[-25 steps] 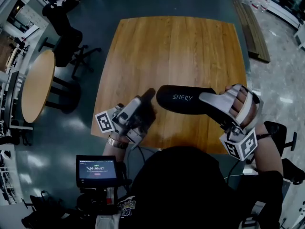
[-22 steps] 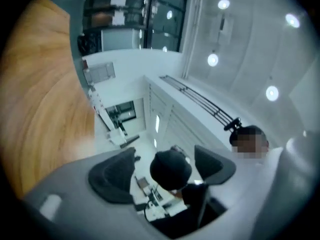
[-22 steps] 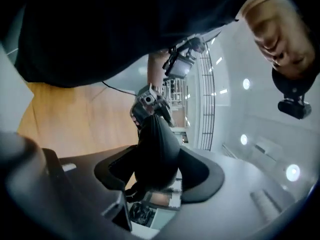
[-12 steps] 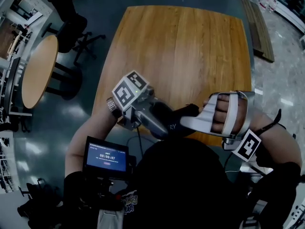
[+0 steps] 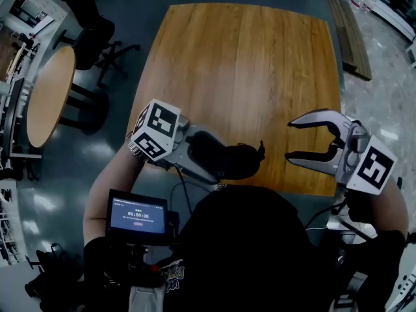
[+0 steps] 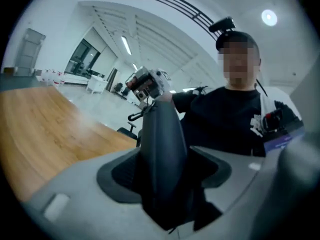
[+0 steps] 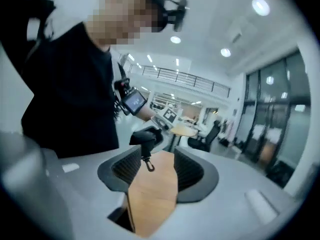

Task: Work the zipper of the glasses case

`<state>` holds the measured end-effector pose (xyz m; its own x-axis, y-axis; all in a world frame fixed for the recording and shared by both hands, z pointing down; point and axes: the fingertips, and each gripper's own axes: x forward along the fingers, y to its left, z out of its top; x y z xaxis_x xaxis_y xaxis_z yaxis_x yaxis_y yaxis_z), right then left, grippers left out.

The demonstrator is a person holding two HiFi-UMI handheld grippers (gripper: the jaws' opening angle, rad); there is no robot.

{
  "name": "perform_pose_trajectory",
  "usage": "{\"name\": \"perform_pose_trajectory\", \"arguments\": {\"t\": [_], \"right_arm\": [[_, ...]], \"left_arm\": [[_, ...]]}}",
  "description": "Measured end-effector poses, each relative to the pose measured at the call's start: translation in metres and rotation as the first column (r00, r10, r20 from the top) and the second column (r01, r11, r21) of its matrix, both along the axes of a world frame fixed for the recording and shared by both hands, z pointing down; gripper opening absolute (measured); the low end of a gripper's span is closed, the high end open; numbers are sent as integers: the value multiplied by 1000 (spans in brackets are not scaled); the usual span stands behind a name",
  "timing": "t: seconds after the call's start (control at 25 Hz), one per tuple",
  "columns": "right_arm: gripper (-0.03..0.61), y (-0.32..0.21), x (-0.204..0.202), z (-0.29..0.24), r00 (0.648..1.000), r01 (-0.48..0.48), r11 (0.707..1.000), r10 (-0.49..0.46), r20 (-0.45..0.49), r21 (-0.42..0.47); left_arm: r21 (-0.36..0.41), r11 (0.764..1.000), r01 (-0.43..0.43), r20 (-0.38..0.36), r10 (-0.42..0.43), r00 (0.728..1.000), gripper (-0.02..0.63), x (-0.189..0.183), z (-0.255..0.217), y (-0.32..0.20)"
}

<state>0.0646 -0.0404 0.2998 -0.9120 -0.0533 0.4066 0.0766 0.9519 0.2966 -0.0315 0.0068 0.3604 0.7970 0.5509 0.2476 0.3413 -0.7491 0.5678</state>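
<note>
Your left gripper is closing its jaws on the black oblong zippered glasses case, holding it above the near edge of the square wooden table. Your right gripper is narrowing its empty jaws near the case's small dark clip, not touching it.

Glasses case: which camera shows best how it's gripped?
Left gripper view: the glasses case stands between the left gripper's closing jaws, with pads on both sides. Head view shows only its top, from above; right gripper view shows only its far end and the hanging clip.
</note>
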Motion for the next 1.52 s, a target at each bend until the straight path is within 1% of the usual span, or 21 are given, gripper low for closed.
{"name": "perform_pose_trajectory", "arguments": {"t": [0.04,0.08,0.12,0.16,0.24,0.36,0.44,0.52,0.56,0.64,0.72,0.8,0.88,0.96,1.04,1.12,1.2,1.24,1.36,1.44,1.52], "right_arm": [[189,3,-3,0,1000,29,992,-28,9,-127],[178,7,-11,-2,998,70,975,-68,17,-212],[178,13,-22,-4,994,108,951,-105,26,-290],[176,19,-32,-6,990,143,915,-139,39,-377],[175,31,-45,-8,968,238,822,-243,59,-517],[160,33,-42,2,920,339,702,-387,64,-627],[164,37,-42,3,895,372,616,-436,92,-694],[190,46,-49,7,875,384,532,-471,113,-755],[205,50,-54,10,869,384,501,-480,120,-776],[198,56,-62,16,864,372,445,-487,128,-814],[166,59,-67,20,862,366,404,-486,143,-838],[133,60,-71,23,858,366,383,-492,148,-848],[118,61,-73,28,855,358,383,-501,135,-852],[111,60,-74,31,854,351,393,-506,118,-850],[82,59,-74,31,855,347,411,-507,104,-843],[46,56,-73,31,859,345,427,-502,98,-836],[37,53,-72,29,865,348,435,-491,105,-831],[35,51,-71,28,866,351,432,-486,113,-831],[34,47,-69,23,872,361,407,-467,148,-839],[32,42,-70,21,883,361,392,-436,175,-846],[32,35,-72,19,897,351,370,-397,196,-860]], "left_arm": [[27,999,-33,21,32,999,295,-3,0,3],[48,997,-66,46,63,997,295,-4,-1,5],[66,993,-98,70,94,993,295,-6,-2,8],[82,988,-130,92,122,988,295,-6,-4,11],[118,975,-189,131,173,976,294,-5,-6,18],[209,941,-268,193,229,954,294,0,-8,29],[277,908,-314,242,250,937,294,2,-7,32],[329,875,-354,288,264,920,294,2,-4,36],[353,859,-370,307,268,913,295,1,-2,37],[392,834,-389,332,266,905,295,0,1,39],[406,822,-398,354,260,898,295,-2,4,39],[409,817,-408,375,256,891,295,-5,9,38],[407,814,-414,391,254,884,295,-7,14,38],[411,810,-418,408,247,879,293,-9,18,36],[413,810,-416,417,238,877,295,-12,19,34],[409,816,-407,414,232,880,294,-13,18,32],[409,821,-398,409,225,884,295,-13,18,30],[412,821,-394,405,223,887,295,-13,17,29],[433,814,-388,395,216,893,295,-11,16,24],[459,799,-389,398,206,894,295,-10,16,20],[497,776,-388,405,187,895,295,-11,16,13]]}}
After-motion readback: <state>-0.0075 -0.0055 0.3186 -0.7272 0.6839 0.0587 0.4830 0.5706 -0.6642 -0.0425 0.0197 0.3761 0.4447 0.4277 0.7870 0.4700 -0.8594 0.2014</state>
